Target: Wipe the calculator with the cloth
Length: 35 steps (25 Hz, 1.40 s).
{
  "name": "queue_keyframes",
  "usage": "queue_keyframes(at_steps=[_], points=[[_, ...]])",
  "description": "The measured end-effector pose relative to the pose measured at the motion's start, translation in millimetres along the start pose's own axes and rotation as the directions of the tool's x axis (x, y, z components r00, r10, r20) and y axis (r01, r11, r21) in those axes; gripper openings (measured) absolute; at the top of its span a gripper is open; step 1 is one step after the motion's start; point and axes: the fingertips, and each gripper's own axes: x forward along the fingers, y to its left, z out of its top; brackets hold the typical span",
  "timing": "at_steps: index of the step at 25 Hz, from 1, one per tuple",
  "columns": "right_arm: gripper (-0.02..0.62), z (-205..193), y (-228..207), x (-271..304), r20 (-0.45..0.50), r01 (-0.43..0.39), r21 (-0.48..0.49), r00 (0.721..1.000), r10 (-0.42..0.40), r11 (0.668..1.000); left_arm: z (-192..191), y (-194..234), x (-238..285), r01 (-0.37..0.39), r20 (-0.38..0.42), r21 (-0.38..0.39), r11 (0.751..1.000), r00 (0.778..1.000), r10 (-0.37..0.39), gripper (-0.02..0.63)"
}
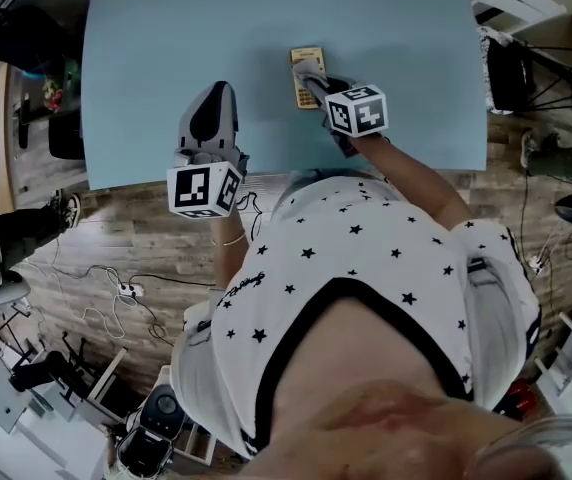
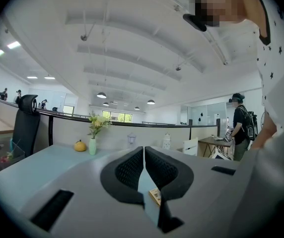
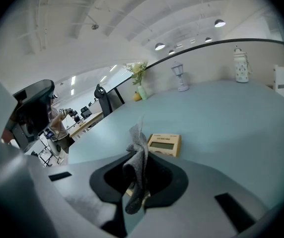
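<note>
Right hand-held gripper (image 3: 138, 170) clamped a crumpled grey cloth (image 3: 138, 150) at the tan plastic calculator (image 3: 164, 144); light, flat strokes seemed best. Left hand-held gripper (image 2: 144, 165) hung clenched and empty.

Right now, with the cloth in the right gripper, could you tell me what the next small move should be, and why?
Probably lower the right gripper slightly and draw the cloth forward over the calculator. Its jaws are shut on the cloth, most of which sticks up, and the calculator lies flat on the table just ahead, its display end uncovered.
</note>
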Motion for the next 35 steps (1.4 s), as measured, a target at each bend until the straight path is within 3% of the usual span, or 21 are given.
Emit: queue_keyframes(at_steps=[6, 13, 21, 35], points=[[0.046, -18.6, 25.1, 7.4, -0.046, -0.067, -0.032, 0.997, 0.065, 0.997, -0.4, -0.3, -5.1, -0.009, 0.002, -0.001, 1.0, 1.0, 0.009, 0.035], [0.045, -30.5, 37.7, 12.6, -0.08, -0.089, -0.023, 0.993, 0.087, 0.996, -1.4, 4.0, -9.8, -0.014, -0.003, -0.004, 1.0, 1.0, 0.014, 0.035], [0.044, -30.9, 14.9, 6.5, -0.062, -0.034, 0.018, 0.997, 0.035, 0.999, -1.7, -1.2, -5.3, 0.008, -0.005, -0.004, 1.0, 1.0, -0.008, 0.035], [0.046, -27.2, -41.8, -29.4, -0.004, 0.108, 0.107, 0.994, -0.108, 0.988, 1.0, -32.9, 26.8, 0.124, -0.011, 0.016, 0.992, 0.992, -0.124, 0.035]])
